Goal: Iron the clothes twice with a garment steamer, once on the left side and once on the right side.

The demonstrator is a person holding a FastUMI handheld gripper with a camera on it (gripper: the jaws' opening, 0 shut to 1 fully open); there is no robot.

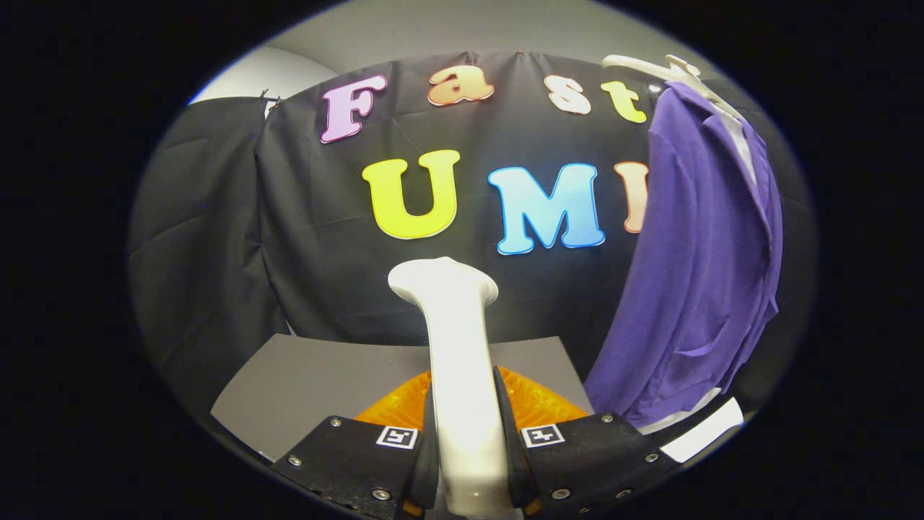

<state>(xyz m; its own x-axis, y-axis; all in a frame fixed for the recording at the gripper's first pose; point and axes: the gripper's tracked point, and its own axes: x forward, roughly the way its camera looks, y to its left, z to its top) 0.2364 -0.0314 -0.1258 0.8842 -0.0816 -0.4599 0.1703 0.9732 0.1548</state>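
While both fingers of the gripper (465,440) press on the white handle of the garment steamer (455,347), its head rises upright just beyond them at twelve o'clock. Under the handle sits an orange base (538,401) on a grey table (310,375). At two o'clock, well apart from the steamer, a purple jacket (700,267) hangs from a white hanger (664,68); nothing stands between them.

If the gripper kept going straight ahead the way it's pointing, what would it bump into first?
Probably the black cloth wall. The gripper has its fingers shut on the white steamer, whose head points at the wall. The purple shirt hangs off to the right of that line. Depth is hard to judge.
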